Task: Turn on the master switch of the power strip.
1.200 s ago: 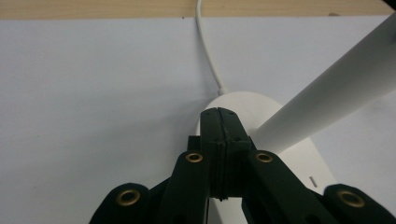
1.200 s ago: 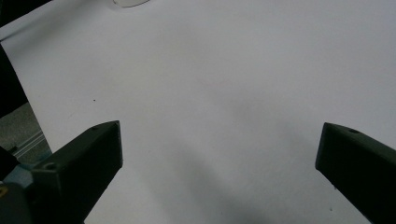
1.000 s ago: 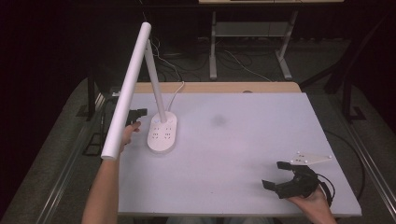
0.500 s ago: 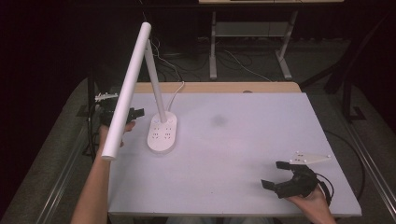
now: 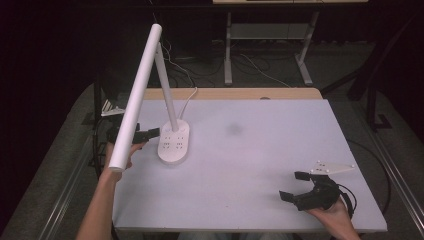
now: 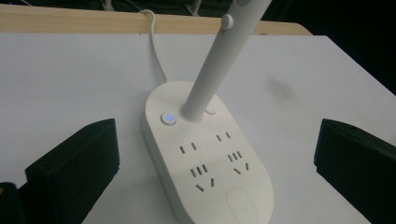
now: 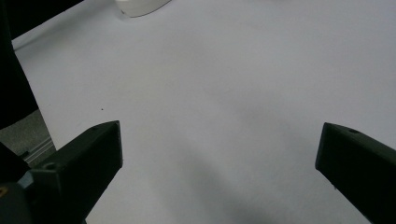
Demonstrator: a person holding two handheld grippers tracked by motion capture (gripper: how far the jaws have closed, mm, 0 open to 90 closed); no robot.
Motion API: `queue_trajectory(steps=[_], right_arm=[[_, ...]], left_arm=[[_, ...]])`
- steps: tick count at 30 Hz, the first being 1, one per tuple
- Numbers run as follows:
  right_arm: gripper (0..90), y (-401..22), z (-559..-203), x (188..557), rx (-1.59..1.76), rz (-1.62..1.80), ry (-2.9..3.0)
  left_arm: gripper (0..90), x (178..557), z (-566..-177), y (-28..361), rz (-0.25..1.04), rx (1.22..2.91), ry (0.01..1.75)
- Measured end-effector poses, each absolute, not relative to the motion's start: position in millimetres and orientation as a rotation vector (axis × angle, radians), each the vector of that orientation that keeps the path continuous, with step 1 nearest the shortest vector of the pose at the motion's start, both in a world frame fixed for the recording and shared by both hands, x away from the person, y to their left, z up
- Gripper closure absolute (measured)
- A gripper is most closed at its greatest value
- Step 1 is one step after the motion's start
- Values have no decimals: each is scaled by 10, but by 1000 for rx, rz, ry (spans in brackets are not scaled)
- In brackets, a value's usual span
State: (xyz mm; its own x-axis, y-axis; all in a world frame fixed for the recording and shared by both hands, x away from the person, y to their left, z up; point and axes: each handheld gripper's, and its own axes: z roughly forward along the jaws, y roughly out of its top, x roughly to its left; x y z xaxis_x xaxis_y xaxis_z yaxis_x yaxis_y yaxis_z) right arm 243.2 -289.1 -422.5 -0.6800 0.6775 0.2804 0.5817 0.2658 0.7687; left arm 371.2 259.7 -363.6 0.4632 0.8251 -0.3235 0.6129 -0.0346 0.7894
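Both my grippers stand agape: left gripper (image 6: 210, 172) faces the lamp base (image 5: 173, 141) near the white tabletop's (image 5: 250, 170) left edge, right gripper (image 5: 295, 186) near its front-right corner; dark room beyond.

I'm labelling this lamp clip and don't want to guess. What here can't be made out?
- Lamp head: its underside faces away in the high view, so lit or unlit is unclear.
- Left gripper: partly behind the lamp head in the high view.
- Lamp base: near end cut off by the left gripper view's bottom edge.
- Cord: its far end is lost in the dark.
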Motion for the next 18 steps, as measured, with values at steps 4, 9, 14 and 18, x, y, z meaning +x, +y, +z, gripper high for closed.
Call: queue_trajectory(steps=[4,9,14,18], right_arm=[[1,-2893,-4221,2429,1207,1399,2414],[1,-2888,-4220,2431,1198,1406,2417],[1,-2880,-4212,2423,1194,1408,2418],[1,-2879,-4208,2424,1187,1409,2417]], left_arm=[[0,3607,-3655,2587,262,1719,1225],[0,3464,-3687,2570,258,1707,1208],[0,3313,-3752,2528,259,1707,1188],[0,3210,-3803,2501,255,1707,1173]])
